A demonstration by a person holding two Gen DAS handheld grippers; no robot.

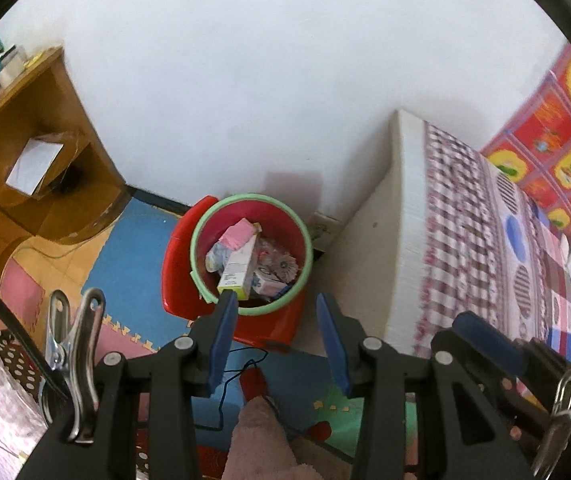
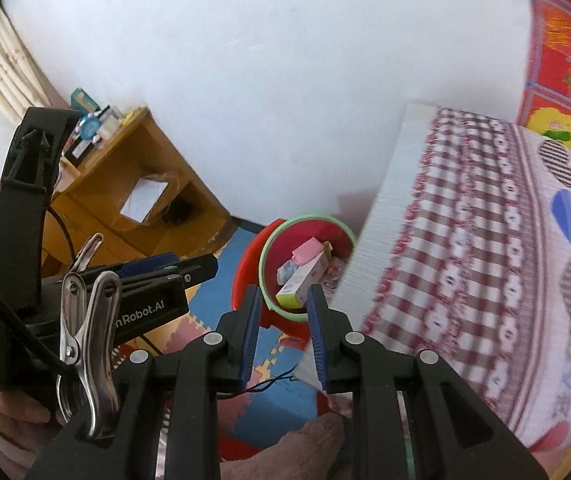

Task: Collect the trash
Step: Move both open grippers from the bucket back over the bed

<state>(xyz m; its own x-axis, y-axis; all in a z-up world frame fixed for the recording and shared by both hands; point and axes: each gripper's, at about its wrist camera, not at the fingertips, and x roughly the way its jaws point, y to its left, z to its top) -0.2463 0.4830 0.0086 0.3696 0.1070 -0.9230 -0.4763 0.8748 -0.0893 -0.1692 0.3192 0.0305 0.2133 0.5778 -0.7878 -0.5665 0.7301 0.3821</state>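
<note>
A red bin with a green rim (image 1: 303, 276) (image 2: 265, 280) stands on the floor between the bedside cabinet and the bed. In it lie a pink box (image 1: 237, 234), a white and yellow carton (image 1: 239, 270) (image 2: 301, 280) and crumpled wrappers (image 1: 277, 270). My left gripper (image 1: 275, 298) hangs above the bin's near rim, open, with nothing between its blue pads. My right gripper (image 2: 283, 292) also hangs above the bin, its jaws a narrow gap apart and empty. In the right wrist view the left gripper's body (image 2: 153, 304) shows at the left, held by a hand (image 2: 5, 420).
A wooden bedside cabinet (image 1: 25, 168) (image 2: 145, 200) stands left of the bin, and a bed with a red checked sheet (image 1: 465, 232) (image 2: 465, 260) to the right. Coloured foam mats (image 1: 137, 248) cover the floor. A thin wire (image 1: 245, 360) and a fuzzy pink slipper (image 1: 261, 436) lie below the grippers.
</note>
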